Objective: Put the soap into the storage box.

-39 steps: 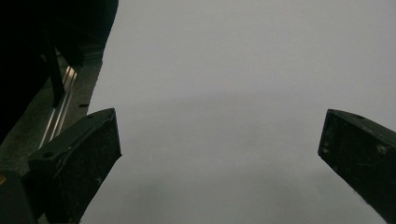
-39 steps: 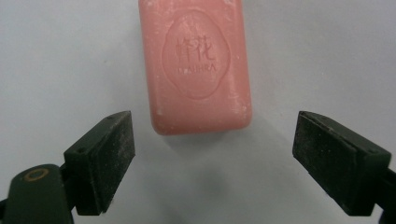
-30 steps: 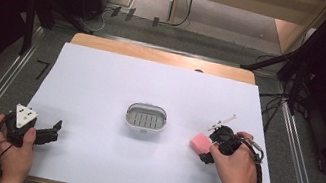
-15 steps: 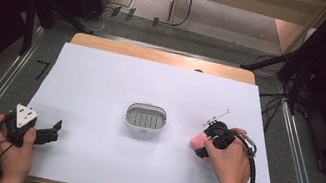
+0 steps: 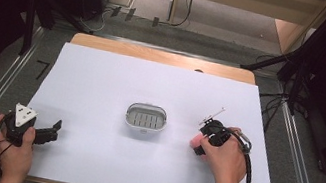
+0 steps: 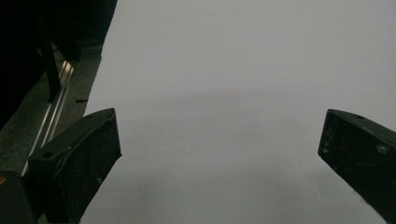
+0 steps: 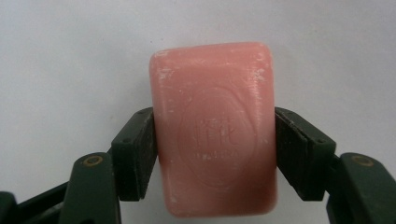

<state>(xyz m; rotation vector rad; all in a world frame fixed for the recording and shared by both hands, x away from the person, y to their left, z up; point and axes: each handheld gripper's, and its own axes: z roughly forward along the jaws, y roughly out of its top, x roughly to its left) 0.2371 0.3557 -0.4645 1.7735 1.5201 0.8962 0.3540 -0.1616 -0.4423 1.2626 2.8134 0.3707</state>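
When seen from the high view, the right claw [image 5: 200, 143] sat on the right part of the desk [image 5: 102, 81], just right of a small grey dish [image 5: 146, 117] in the middle. A bit of pink soap [image 5: 196, 139] peeked out at its tip. The left claw [image 5: 49, 133] rested far off at the near left corner, held in the person's left hand [image 5: 13, 149], with its two jaws apart. It was too far away to help if the soap got loose.

From the left gripper view, the two black jaws stood wide apart with nothing between them. Just the white desk top [image 6: 224, 93] lay past them, and its left edge was close by. That claw could bump off the edge if it slid left.

From the right gripper view, the right claw [image 7: 215, 154] was clamped on the pink soap [image 7: 215, 126], one jaw on each long side. The jaws held just the middle of the bar, and both ends stuck out. Soap is slippery, so I think it could slide out or tip when lifted. A hard squeeze could also dent it. If it dropped, it might miss the dish and land on the desk.
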